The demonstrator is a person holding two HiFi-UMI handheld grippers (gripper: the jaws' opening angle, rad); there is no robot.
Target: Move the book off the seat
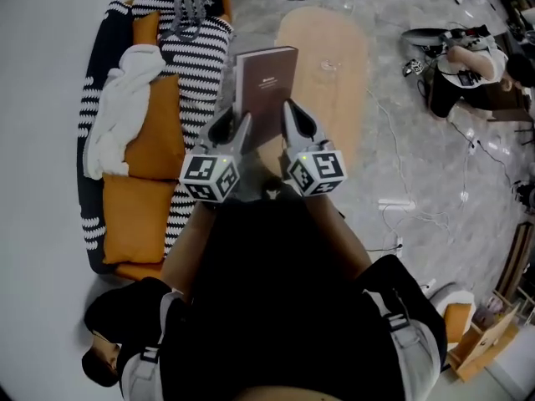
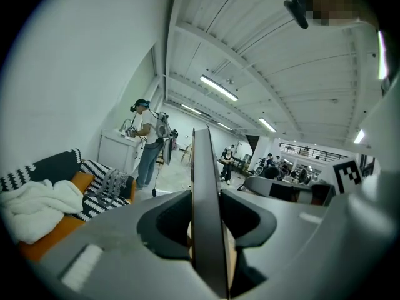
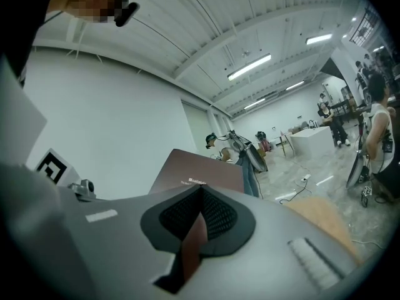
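- Nearest the person, the left gripper (image 1: 241,124) and the right gripper (image 1: 292,119) sit side by side in front of the torso, both pointing away from the body.
- The left jaws pinch the near left part of the book (image 1: 266,78). In the left gripper view its edge runs straight up between the two pads, which are pressed on either face.
- The right jaws are closed on the near right part of the same book. In the right gripper view the brown cover fans out just beyond the pads.
- The book is in the air, carried by both grippers at its near short edge. Its long axis runs away from the person, in line with the jaws, and its cover faces up toward the head view.
- It is already clear of the seat: the striped sofa (image 1: 201,73), with its orange cushions (image 1: 134,224) and white blanket (image 1: 125,107), lies on the left gripper's side.
- An oval wooden table (image 1: 334,48) lies beyond and on the right gripper's side, and the book's far edge points between sofa and table.
- A set-down there would likely mean swinging right, with the right hand leading.
- Farther off, cables trail over the grey floor (image 1: 418,157), where another person (image 1: 464,65) crouches.
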